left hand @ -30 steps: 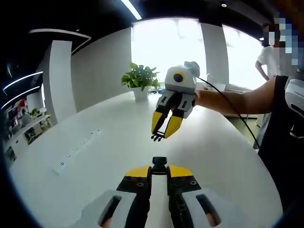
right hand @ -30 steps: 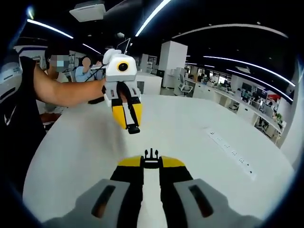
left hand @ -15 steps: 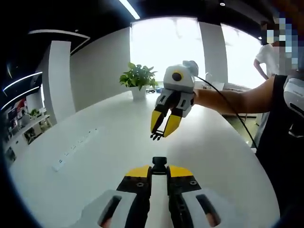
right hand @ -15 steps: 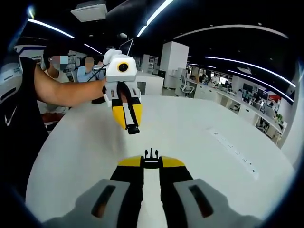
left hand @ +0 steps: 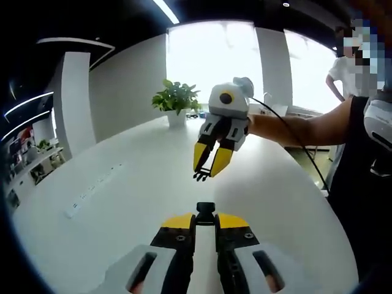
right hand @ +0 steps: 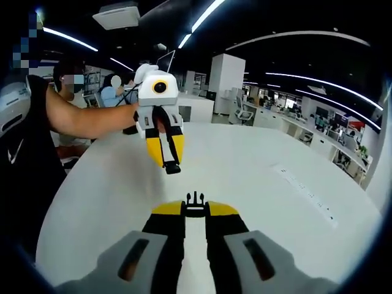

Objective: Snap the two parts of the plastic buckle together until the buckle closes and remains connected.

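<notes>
In the left gripper view my left gripper [left hand: 205, 218] is shut on the black socket half of the buckle [left hand: 206, 211], which sticks out past its yellow tips. Facing it above the white table [left hand: 122, 202] hangs my right gripper [left hand: 207, 167], shut on the black pronged half [left hand: 201, 176], a short gap away. In the right gripper view my right gripper [right hand: 195, 208] grips the pronged half [right hand: 195, 203], prongs pointing forward. The left gripper [right hand: 166, 156] hangs ahead with the socket half [right hand: 172, 167] at its tips. The two halves are apart.
A potted plant [left hand: 176, 101] stands at the table's far end. A recessed power strip [left hand: 92, 191] runs along the table, also seen as the power strip [right hand: 306, 195]. A person's arm [left hand: 306, 128] holds the right gripper. Other people stand behind, near desks and bright windows.
Both views shifted slightly; the grippers have drifted a little but stay facing each other with about the same gap between the buckle halves.
</notes>
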Demonstrator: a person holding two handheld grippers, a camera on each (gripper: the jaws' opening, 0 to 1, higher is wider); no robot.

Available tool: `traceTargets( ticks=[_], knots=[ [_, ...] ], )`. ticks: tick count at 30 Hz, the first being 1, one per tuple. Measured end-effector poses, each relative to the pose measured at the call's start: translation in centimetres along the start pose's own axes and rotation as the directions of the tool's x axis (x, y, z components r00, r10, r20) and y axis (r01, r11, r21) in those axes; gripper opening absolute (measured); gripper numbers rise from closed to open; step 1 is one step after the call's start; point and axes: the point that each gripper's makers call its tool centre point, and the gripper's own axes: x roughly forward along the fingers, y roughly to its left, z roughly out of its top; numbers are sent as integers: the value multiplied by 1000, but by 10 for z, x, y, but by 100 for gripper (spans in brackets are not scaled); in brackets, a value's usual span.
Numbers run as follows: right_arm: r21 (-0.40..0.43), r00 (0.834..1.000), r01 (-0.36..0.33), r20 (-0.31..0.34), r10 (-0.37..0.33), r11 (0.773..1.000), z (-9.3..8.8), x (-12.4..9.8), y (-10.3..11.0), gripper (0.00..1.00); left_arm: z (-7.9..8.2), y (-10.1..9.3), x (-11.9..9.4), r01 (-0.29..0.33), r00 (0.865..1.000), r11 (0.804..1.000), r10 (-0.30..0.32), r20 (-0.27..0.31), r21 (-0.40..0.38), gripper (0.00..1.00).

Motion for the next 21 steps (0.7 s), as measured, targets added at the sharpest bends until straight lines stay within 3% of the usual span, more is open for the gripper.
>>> traceTargets(
  ticks=[21],
  knots=[
    [15, 999, -31, -15, 31, 999, 1, 1, 20, 11, -8, -17, -3, 14, 1000, 1000, -14, -6, -7, 10]
  ],
)
